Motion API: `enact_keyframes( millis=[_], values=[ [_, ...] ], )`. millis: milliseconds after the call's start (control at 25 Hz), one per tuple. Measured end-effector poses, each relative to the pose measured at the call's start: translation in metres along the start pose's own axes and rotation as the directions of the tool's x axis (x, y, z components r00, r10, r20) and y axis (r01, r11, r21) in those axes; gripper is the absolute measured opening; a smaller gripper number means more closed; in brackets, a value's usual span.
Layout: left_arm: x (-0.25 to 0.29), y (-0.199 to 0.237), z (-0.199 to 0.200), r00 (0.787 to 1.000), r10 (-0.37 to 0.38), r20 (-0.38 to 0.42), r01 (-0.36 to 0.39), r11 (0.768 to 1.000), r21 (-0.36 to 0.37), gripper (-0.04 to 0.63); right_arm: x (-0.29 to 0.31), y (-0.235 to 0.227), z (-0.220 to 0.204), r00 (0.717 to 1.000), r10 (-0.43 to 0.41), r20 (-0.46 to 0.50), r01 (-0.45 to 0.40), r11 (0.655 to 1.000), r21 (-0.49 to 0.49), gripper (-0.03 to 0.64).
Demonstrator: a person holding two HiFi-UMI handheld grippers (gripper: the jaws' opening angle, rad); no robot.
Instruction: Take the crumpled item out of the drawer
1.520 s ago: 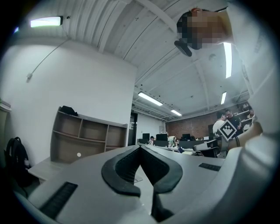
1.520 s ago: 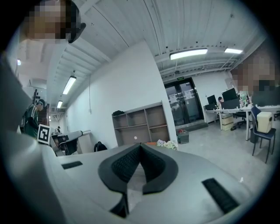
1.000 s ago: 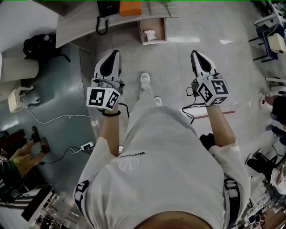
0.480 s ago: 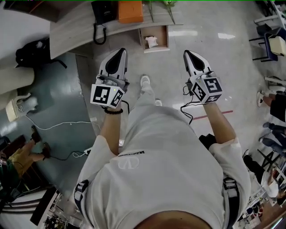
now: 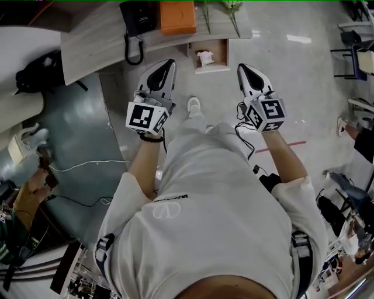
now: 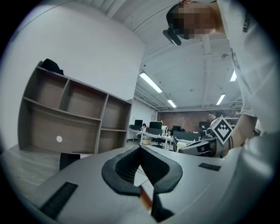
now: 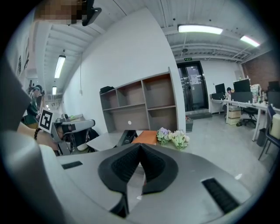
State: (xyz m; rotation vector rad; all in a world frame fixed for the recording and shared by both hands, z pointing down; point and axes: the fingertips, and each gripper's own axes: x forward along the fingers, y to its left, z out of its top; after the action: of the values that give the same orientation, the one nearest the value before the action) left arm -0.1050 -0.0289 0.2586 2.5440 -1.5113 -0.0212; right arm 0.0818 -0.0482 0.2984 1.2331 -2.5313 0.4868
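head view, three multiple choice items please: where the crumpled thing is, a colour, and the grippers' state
1. Where is the crumpled white item? A on a plate; B in the open wooden drawer; C in a bucket.
2. What colour is the flat box beside the black telephone? A orange; B green; C blue.
3. How are the grey left gripper and right gripper? A wide open; B shut on the item; C shut, empty.
B: it lies within the drawer's walls. A: its top is orange. C: each gripper view shows its jaws together, nothing between.
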Motion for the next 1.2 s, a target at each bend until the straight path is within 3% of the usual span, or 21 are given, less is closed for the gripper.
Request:
enact_keyframes(
  millis=[240,520,720,1200],
  values=[
    [0.032,0.005,-0.026,0.998,-0.047,-0.034,0.047,0.999,-0.027,0.000,0.036,-0.007,-0.014,0.999,-0.003,-0.041,0.002,1.000,-0.022,0.002],
    [0.057,0.004,-0.067,0.994,-0.063,-0.085,0.057,0.995,-0.077,0.000,0.076,-0.014,-0.053,0.993,0.011,-0.116,-0.008,1.000,0.027,0.002],
    [0.076,0.004,-0.115,0.987,-0.081,-0.140,0.072,0.995,-0.068,0.000,0.108,-0.029,-0.092,0.986,0.005,-0.168,0.006,0.998,0.067,0.002],
    [0.107,0.016,-0.237,0.964,-0.040,-0.264,0.022,0.997,-0.072,0.000,0.165,-0.051,-0.199,0.964,0.041,-0.263,0.008,0.983,0.185,0.002]
  ],
)
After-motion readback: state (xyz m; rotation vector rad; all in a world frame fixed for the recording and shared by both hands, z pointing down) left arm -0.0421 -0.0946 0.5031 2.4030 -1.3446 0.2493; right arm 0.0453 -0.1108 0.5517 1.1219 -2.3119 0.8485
